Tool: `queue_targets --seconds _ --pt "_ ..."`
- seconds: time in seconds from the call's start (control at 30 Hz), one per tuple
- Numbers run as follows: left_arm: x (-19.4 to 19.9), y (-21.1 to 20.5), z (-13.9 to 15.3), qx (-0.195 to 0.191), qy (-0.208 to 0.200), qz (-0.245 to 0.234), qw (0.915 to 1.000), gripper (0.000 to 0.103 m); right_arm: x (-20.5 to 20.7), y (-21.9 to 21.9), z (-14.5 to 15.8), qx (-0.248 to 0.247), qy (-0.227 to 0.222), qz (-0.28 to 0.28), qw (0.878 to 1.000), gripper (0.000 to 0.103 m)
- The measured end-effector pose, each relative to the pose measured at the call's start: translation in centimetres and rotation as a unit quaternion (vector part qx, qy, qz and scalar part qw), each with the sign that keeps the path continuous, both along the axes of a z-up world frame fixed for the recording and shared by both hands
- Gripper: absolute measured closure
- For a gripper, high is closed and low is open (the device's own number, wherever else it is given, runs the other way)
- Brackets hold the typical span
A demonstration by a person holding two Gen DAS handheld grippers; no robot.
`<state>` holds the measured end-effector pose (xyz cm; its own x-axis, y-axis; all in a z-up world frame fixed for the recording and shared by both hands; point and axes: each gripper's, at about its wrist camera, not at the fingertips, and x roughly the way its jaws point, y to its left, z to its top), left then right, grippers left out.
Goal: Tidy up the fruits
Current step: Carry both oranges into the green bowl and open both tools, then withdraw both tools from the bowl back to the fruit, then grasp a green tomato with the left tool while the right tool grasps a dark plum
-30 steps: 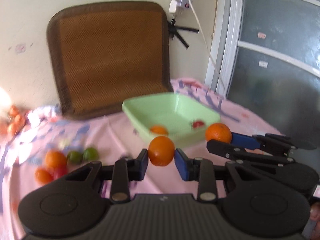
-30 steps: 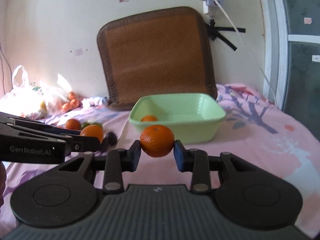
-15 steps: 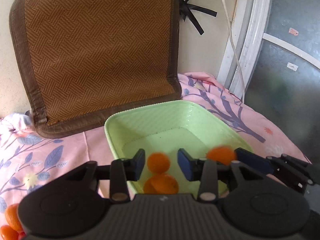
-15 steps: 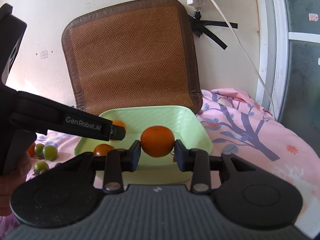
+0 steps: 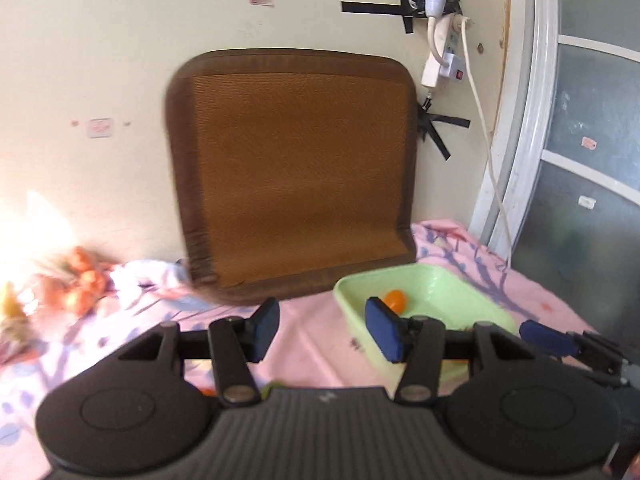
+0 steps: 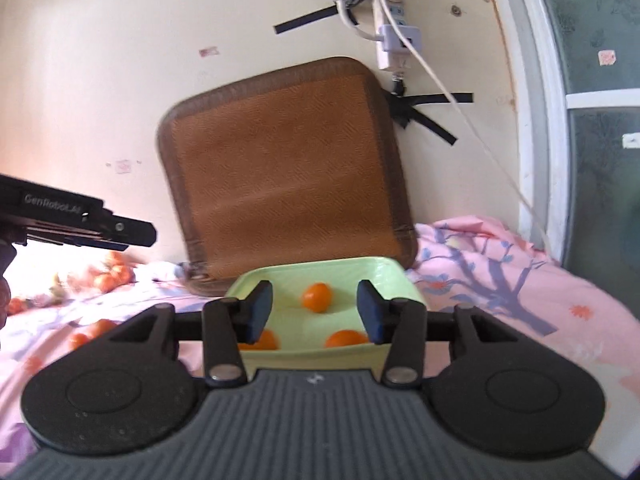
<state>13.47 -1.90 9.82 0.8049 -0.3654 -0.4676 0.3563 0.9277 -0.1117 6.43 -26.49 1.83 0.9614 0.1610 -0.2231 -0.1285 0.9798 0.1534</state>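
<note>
A: Start at the tools. How do they stand?

B: The right hand-held gripper (image 6: 315,312) has its blue-padded jaws spread wide with nothing between them. The left hand-held gripper (image 5: 326,330) is spread the same way, also holding nothing.

A: And the fruit, relative to the right one?

B: Just ahead of and below its fingertips sits the pale green square plastic basin (image 6: 394,280). Three round oranges lie inside. One orange (image 6: 317,297) shows right through the gap between the pads, toward the far side of the basin. A second (image 6: 346,338) lies nearer, by the right pad, and a third (image 6: 264,340) is partly hidden behind the left pad.

A: From the left side?

B: There the basin (image 5: 460,292) lies ahead and to the right of the jaws, not between them. One orange (image 5: 394,299) peeks out just above the right pad. The other tool's blue tip shows at the right edge, near the basin's near corner.

A: Farther out?

B: Everything rests on a pink flowered bedsheet (image 6: 520,292). A brown woven seat cushion (image 6: 280,176) leans upright against the cream wall just behind the basin. Far left, blurred, a heap of loose orange fruit (image 5: 82,286) lies on the sheet, well apart from the basin.
</note>
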Motion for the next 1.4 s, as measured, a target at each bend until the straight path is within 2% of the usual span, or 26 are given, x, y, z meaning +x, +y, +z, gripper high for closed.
queue_targets --seconds 0.1,0.17,0.27,0.43,0.63,0.7,0.93,1.03,1.07,1.1,1.17,1.27,1.4 --pt "-1.8 1.1 -1.9 0.017 0.018 -0.001 0.9997 0.055 -0.6 1.4 -0.4 0.008 0.030 0.047 0.998 0.066" --pt "-2.1 1.2 -3.5 0.023 0.037 -0.003 0.9990 0.055 -0.3 2.6 -1.0 0.014 0.064 0.082 0.994 0.066" --pt "-1.5 2.0 -5.2 -0.008 0.078 -0.002 0.9969 0.055 0.8 4.8 -1.8 0.002 0.106 0.121 0.987 0.065" --pt "-0.9 3.5 -5.6 -0.056 0.094 0.001 0.9940 0.056 2.3 8.4 -2.2 -0.037 0.130 0.148 0.980 0.064" --pt "-0.5 4.2 -5.8 -0.066 0.101 0.004 0.9927 0.055 4.3 10.6 -3.3 -0.063 0.159 0.154 0.973 0.065" --pt "-0.3 4.0 -5.9 -0.066 0.104 0.001 0.9924 0.055 4.7 10.9 -3.7 -0.066 0.164 0.153 0.972 0.073" --pt "0.7 1.2 -7.4 -0.021 0.110 -0.013 0.9937 0.056 0.8 9.1 -2.8 -0.069 0.129 0.134 0.980 0.073" --pt "1.2 -0.2 -8.1 0.006 0.106 -0.011 0.9943 0.056 -0.8 8.0 -3.3 -0.071 0.130 0.119 0.982 0.073" --pt "1.3 -0.5 -8.4 0.015 0.104 -0.008 0.9944 0.059 -1.1 7.7 -3.5 -0.070 0.133 0.113 0.982 0.073" --pt "1.6 -0.8 -8.7 0.022 0.107 -0.005 0.9940 0.072 -1.3 7.4 -3.7 -0.067 0.136 0.108 0.982 0.073" --pt "1.6 -0.9 -8.8 0.025 0.106 0.001 0.9941 0.075 -1.5 6.9 -4.0 -0.059 0.142 0.101 0.983 0.073" --pt "-0.1 -1.0 -8.1 0.024 0.104 -0.012 0.9942 0.075 -1.9 6.4 -4.0 -0.044 0.147 0.094 0.984 0.073" --pt "-4.4 -0.9 -6.8 0.039 0.083 -0.024 0.9955 0.075 -3.4 6.3 -3.6 -0.041 0.137 0.097 0.985 0.073"
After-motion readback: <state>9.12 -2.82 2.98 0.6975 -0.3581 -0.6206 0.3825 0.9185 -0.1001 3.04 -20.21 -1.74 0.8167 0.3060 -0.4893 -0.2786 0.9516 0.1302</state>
